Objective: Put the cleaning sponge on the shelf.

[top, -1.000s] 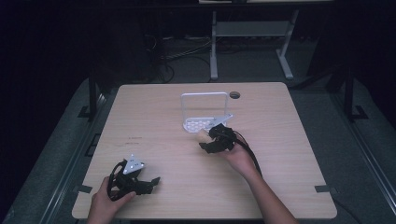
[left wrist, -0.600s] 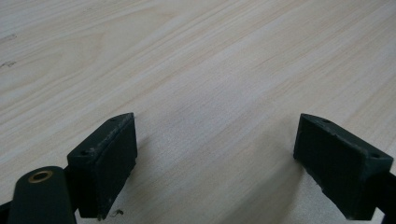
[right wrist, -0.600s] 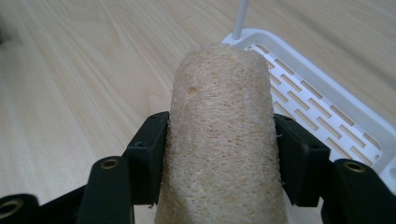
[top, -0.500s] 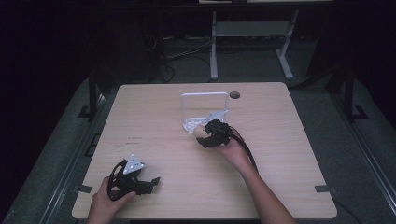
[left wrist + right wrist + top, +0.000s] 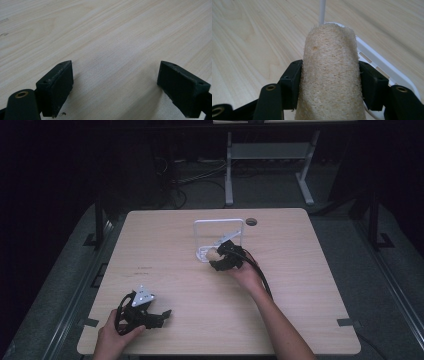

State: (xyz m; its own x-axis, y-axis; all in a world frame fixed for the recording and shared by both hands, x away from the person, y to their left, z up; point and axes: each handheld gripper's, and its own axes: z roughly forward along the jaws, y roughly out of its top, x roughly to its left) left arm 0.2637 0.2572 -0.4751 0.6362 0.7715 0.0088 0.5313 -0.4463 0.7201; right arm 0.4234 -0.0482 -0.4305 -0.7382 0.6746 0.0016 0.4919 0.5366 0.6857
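Now the right gripper (image 5: 216, 256) reaches the near edge of the white rack (image 5: 219, 222), having carried the loofah (image 5: 213, 254) up from a spot a little nearer the person a second ago. Its jaws press the loofah (image 5: 330, 72) from both sides, squeezing the fibrous beige roll at its middle, with the roll's end pointing toward the rack's thin upright post (image 5: 322, 11) and its slotted white tray (image 5: 384, 67). In the high view the loofah sits at the tray's front left corner, over or just touching its rim; which cannot be told. Across the table (image 5: 300, 270), well apart, the left gripper (image 5: 159, 315) rests near the front edge in the person's hand, where it lay a second ago. Its jaws stand wide apart with nothing between them but bare wood (image 5: 112, 45). The short move toward the rack suggests the loofah is about to be set on the tray; what appears to remain is a small further advance over the slots, then a release.
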